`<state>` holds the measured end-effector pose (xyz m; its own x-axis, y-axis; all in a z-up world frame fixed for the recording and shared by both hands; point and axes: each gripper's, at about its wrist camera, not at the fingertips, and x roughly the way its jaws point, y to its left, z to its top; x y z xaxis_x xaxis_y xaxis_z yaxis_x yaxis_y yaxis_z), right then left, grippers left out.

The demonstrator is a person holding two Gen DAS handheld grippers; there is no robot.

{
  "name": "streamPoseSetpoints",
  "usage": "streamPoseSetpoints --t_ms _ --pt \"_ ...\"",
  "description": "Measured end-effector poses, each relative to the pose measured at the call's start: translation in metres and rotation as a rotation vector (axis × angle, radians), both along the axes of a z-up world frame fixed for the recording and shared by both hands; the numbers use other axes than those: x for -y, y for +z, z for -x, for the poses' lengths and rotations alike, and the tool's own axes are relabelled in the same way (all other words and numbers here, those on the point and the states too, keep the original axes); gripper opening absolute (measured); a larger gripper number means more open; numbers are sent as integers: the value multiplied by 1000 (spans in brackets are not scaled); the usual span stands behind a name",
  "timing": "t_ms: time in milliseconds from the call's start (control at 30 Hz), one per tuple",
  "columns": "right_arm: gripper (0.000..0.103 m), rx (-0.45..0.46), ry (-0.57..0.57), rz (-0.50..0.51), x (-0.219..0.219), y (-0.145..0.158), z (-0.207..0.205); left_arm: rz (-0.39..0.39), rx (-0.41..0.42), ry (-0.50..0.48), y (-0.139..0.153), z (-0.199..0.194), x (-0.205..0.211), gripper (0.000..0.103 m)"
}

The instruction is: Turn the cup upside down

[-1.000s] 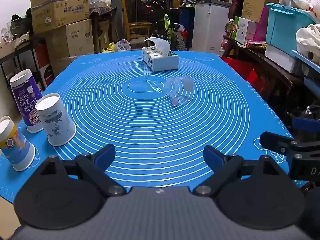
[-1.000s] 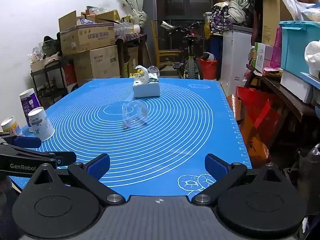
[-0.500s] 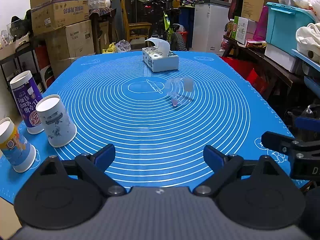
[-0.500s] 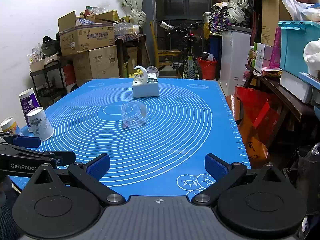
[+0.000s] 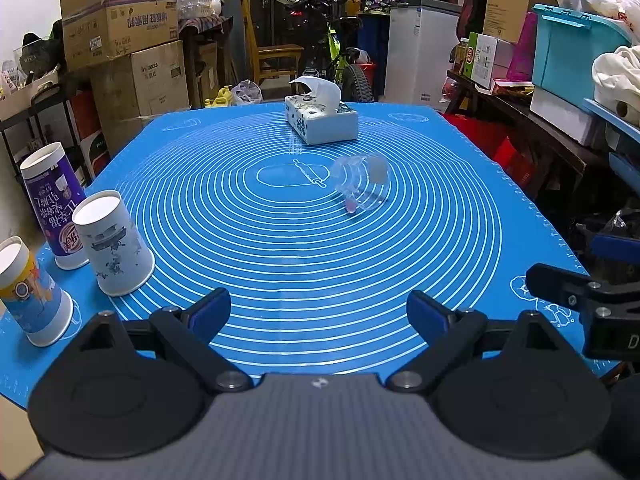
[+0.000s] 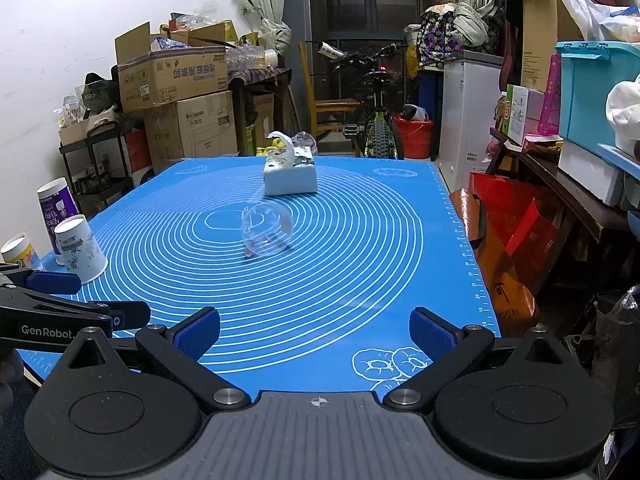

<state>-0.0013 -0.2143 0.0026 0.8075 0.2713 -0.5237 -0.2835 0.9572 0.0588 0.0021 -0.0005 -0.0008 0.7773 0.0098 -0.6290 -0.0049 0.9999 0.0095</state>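
A clear plastic cup (image 5: pixel 361 182) lies on its side near the middle of the blue mat (image 5: pixel 304 256); it also shows in the right wrist view (image 6: pixel 266 230), its open mouth turned toward that camera. My left gripper (image 5: pixel 319 312) is open and empty, low over the mat's near edge, well short of the cup. My right gripper (image 6: pixel 315 334) is open and empty, also near the front edge, to the right of the left one. The right gripper's finger shows in the left wrist view (image 5: pixel 568 288).
Three paper cups stand at the mat's left edge: a white one (image 5: pixel 114 244), a purple one (image 5: pixel 54 204) and a yellow-blue one (image 5: pixel 30 296). A tissue box (image 5: pixel 322 120) sits behind the clear cup. Boxes, a bicycle and shelves surround the table.
Both grippers have barely moved; the right wrist view has shifted slightly. The cup lies where it was.
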Motion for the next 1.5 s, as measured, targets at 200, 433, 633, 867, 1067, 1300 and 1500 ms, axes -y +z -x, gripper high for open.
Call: streamPoseSetpoints --t_ms 200,433,633,867,1067,1300,1500 --pt "100 -1 0 3 0 0 0 -1 0 0 0 0 0 94" --pt "100 -2 0 2 1 0 0 -4 2 -1 0 0 0 94" --pt "100 -1 0 2 0 0 0 -5 3 -1 1 0 0 94" --pt "100 -2 1 3 1 0 0 -7 2 -1 0 0 0 94" --pt "100 -2 0 3 0 0 0 -9 0 1 0 1 -2 94" --pt "100 -3 1 4 1 0 0 -12 0 3 0 1 -2 94" --pt "100 -7 -1 4 2 0 0 -15 1 2 -1 0 -3 94"
